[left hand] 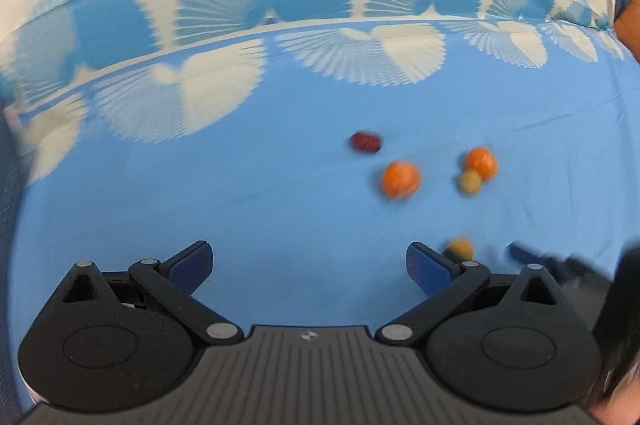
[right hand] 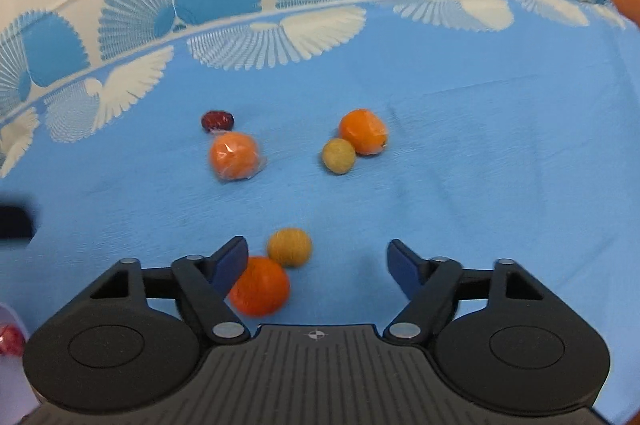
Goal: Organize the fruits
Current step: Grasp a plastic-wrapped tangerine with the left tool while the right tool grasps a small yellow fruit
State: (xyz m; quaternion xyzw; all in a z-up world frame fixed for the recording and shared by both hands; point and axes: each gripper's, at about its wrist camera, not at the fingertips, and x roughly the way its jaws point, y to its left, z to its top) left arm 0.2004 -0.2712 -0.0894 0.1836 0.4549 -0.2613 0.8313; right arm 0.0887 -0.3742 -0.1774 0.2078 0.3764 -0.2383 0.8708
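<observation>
Fruits lie on a blue cloth (right hand: pixel 480 145). In the right wrist view a dark red date (right hand: pixel 217 120) lies far left, a wrapped orange (right hand: pixel 234 156) just below it, another orange (right hand: pixel 363 131) touching a tan round fruit (right hand: pixel 339 156). A near orange (right hand: pixel 260 287) and a tan fruit (right hand: pixel 289 247) sit by the left finger of my right gripper (right hand: pixel 318 263), which is open and empty. My left gripper (left hand: pixel 308 265) is open and empty; the date (left hand: pixel 366 142), two oranges (left hand: pixel 401 179) (left hand: pixel 481 162) and tan fruits (left hand: pixel 470 181) (left hand: pixel 460 248) lie ahead to its right.
The cloth has a cream border with blue fan patterns (right hand: pixel 200 5) at the far side. A white container holding something red (right hand: pixel 12 341) shows at the lower left of the right wrist view. The other gripper's dark finger (left hand: pixel 536 257) shows at right in the left wrist view.
</observation>
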